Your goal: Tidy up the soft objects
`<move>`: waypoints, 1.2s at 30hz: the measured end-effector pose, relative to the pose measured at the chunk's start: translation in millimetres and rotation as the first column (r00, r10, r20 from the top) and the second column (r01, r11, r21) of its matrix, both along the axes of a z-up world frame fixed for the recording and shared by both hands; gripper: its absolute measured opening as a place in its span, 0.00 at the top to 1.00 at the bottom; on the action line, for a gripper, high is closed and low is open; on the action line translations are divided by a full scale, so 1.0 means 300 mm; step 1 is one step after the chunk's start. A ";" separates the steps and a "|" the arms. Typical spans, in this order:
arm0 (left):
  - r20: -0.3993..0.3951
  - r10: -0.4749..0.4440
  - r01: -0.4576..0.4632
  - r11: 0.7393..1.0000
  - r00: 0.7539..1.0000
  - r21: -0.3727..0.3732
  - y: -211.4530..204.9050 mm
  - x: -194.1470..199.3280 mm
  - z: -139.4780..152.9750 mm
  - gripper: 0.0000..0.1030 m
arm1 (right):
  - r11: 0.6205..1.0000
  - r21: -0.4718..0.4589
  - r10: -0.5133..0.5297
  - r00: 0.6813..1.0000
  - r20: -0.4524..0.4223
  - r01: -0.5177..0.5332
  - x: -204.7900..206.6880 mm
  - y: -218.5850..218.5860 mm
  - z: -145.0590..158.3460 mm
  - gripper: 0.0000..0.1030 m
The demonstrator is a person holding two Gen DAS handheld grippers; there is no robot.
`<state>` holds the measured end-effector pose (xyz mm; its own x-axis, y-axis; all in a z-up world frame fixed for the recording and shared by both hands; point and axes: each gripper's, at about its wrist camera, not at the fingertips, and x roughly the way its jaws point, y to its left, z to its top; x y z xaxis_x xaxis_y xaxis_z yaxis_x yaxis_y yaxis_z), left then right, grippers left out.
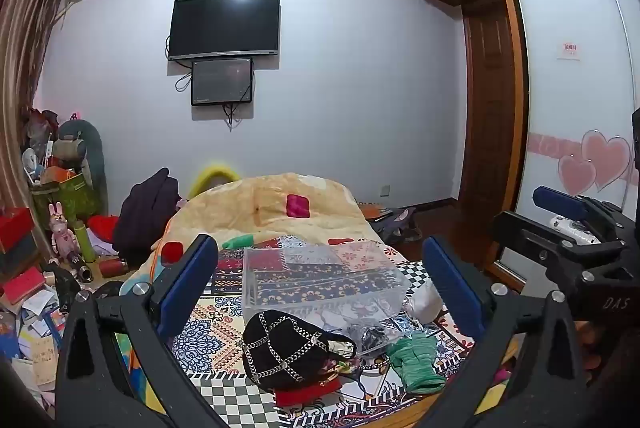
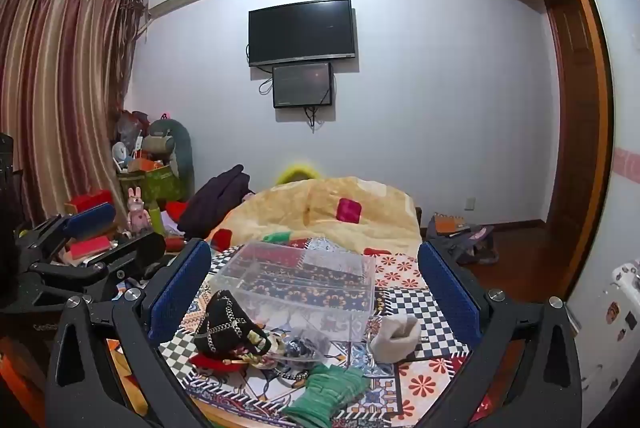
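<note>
Lying on the bed (image 1: 224,312) ahead of both tongs: black hat (image 1: 286,352), green cloth (image 1: 418,360), white sock (image 2: 394,338) and clear box (image 1: 320,276) (all untouched). Left tongs (image 1: 320,292) and right tongs (image 2: 316,292) gape wide, empty.

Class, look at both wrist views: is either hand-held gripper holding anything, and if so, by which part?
Nothing is held. The left hand-held gripper and right hand-held gripper are both open above the bed.

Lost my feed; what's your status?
Both grippers, left and right, jaws open, empty. Clear bin empty on bed. Black hat, green cloth, white sock loose before it. Nothing blocking.
</note>
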<state>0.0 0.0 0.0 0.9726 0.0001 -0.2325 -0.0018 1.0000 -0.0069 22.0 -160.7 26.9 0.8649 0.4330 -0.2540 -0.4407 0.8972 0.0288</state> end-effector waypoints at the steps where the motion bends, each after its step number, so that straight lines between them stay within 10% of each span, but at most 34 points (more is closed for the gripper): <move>1: 0.001 0.001 -0.001 1.000 1.000 0.001 0.000 0.000 0.001 0.00 | 1.000 0.001 0.001 1.000 -0.001 -0.001 0.001 0.000 0.000 0.00; 36: -0.003 0.006 -0.006 1.000 1.000 0.005 -0.009 -0.011 0.006 0.00 | 1.000 0.017 0.011 1.000 -0.001 -0.011 -0.010 0.004 0.001 0.00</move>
